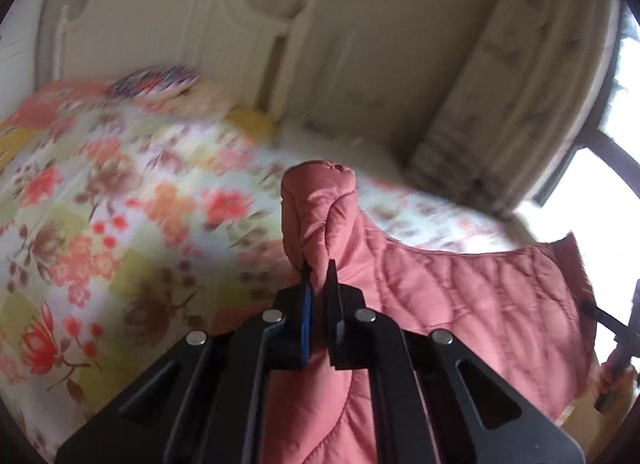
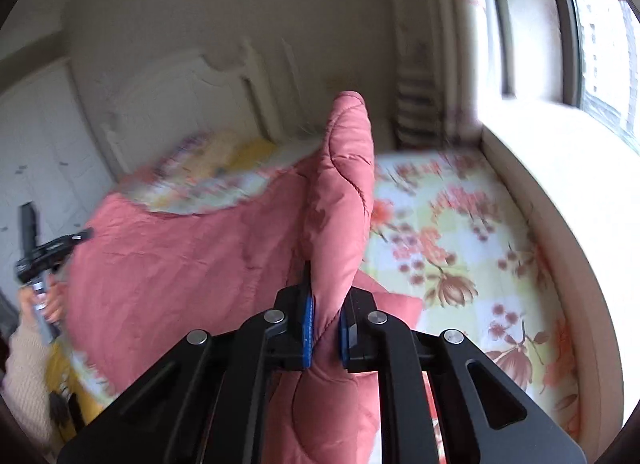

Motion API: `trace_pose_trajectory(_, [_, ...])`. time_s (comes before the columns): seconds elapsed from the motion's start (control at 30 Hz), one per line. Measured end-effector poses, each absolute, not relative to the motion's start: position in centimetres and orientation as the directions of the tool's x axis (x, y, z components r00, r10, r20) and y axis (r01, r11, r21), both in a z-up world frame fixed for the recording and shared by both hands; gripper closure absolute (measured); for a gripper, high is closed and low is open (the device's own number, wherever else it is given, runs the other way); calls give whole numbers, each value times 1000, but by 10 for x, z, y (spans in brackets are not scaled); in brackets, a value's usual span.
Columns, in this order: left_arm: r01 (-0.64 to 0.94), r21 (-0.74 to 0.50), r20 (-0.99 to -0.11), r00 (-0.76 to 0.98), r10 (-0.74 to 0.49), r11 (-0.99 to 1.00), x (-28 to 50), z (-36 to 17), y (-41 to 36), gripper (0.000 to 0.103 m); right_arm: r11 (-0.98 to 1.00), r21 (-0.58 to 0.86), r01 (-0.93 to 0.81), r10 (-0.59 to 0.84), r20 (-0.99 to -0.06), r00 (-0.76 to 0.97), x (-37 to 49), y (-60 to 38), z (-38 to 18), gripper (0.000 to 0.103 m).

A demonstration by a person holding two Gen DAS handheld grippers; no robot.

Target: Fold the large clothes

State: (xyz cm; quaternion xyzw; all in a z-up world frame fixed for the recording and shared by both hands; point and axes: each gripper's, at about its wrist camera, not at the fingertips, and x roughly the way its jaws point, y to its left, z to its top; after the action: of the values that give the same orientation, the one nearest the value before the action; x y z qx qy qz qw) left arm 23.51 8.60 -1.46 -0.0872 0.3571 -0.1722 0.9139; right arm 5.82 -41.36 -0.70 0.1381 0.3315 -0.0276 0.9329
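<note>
Left hand-held gripper point(image 1: 319, 278) clamps a fold of the pink quilted coat point(image 1: 460, 296); right hand-held gripper point(image 2: 326, 296) pinches another fold, the coat stretched between them above the floral bed point(image 1: 120, 204).

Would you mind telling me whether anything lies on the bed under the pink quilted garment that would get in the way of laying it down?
Nothing visible does. Both tongs, left and right, grip the pink quilted garment, and the floral bedspread beyond it looks bare; the pillows lie far off by the headboard.
</note>
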Motion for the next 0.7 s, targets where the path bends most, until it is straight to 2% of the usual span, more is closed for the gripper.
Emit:
trace_pose_trajectory(0.07, [194, -234, -681, 667, -303, 953, 252, -46, 81, 94, 949, 223, 221, 5, -716, 698, 81, -421, -46, 91])
trace_pose_trajectory(0.1, [182, -212, -693, 665, -279, 960, 257, -58, 79, 89, 945, 209, 251, -6, -756, 654, 93, -422, -73, 91])
trace_pose_trajectory(0.17, [160, -211, -701, 663, -263, 964, 260, -77, 79, 88, 941, 234, 244, 17, -753, 658, 96, -422, -96, 91])
trace_pose_trajectory(0.23, [156, -199, -691, 678, -251, 968, 259, -70, 81, 83, 936, 249, 249, 11, -727, 687, 89, -423, -98, 88])
trace_pose_trajectory(0.27, [158, -171, -691, 685, -232, 973, 257, -64, 80, 64, 936, 247, 250, 10, -729, 684, 87, -424, -95, 87])
trace_pose_trajectory(0.3, [139, -135, -684, 703, -194, 981, 254, -57, 81, 33, 937, 239, 253, 5, -736, 677, 84, -426, -90, 78])
trace_pose_trajectory(0.33, [126, -125, -656, 734, -177, 984, 248, -49, 82, 25, 937, 228, 264, -8, -742, 670, 80, -427, -80, 51])
trace_pose_trajectory(0.37, [118, -131, -606, 776, -174, 984, 236, -37, 85, 19, 935, 207, 288, -41, -744, 667, 75, -428, -69, 32])
trace_pose_trajectory(0.4, [106, -143, -534, 829, -167, 984, 222, -20, 90, 14, 934, 192, 300, -77, -713, 697, 68, -426, -54, 8])
trace_pose_trajectory(0.5, [140, -129, -435, 882, -183, 982, 193, 22, 77, 7, 954, 171, 247, -92, -616, 782, 51, -412, -11, 7])
trace_pose_trajectory(0.57, [196, -85, -414, 885, -213, 977, 179, 37, 56, 2, 976, 125, 179, -77, -571, 817, 45, -383, 16, 7])
trace_pose_trajectory(0.7, [311, 122, -427, 874, -233, 943, 157, 36, -17, 2, 999, 39, 29, -1, -575, 818, 56, -317, 20, 7])
